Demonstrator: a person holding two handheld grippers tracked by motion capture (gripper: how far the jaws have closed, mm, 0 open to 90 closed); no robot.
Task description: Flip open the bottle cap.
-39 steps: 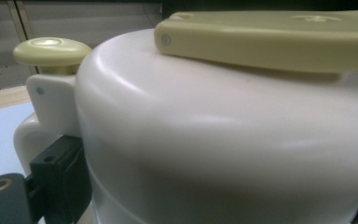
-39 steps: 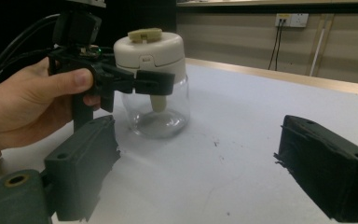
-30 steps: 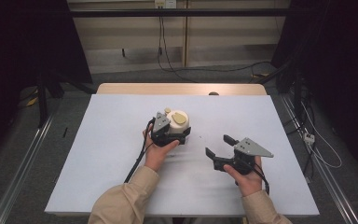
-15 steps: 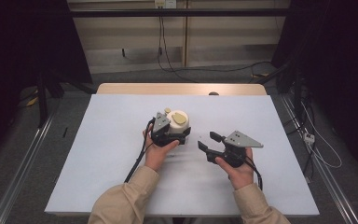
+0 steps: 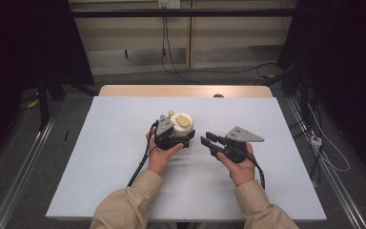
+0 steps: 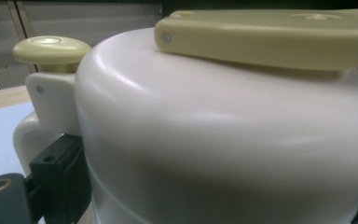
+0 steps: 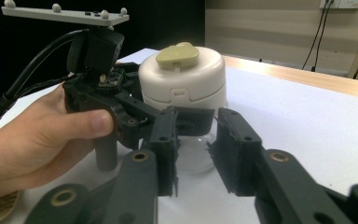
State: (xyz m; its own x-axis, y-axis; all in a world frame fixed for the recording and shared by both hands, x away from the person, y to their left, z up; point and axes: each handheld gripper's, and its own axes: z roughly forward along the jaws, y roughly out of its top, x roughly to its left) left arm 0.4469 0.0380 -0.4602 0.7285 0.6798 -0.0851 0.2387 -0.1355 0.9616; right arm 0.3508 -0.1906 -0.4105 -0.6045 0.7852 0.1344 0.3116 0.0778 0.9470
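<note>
Cream lidded container (image 5: 181, 125) near middle of white tabletop (image 5: 100, 152), pinched low on body by left hand-held gripper (image 5: 174, 138), apparently to steady it. Right hand-held gripper (image 5: 208, 141) just beside, jaws spread, aimed at container base, likely for second grip. Olive lid tab (image 7: 177, 54) on top, untouched.

A lab recording bay: a white-topped table (image 5: 124, 143) between floor rails (image 5: 24, 162), dark curtains (image 5: 24, 43), wall cables (image 5: 167, 43) behind.
</note>
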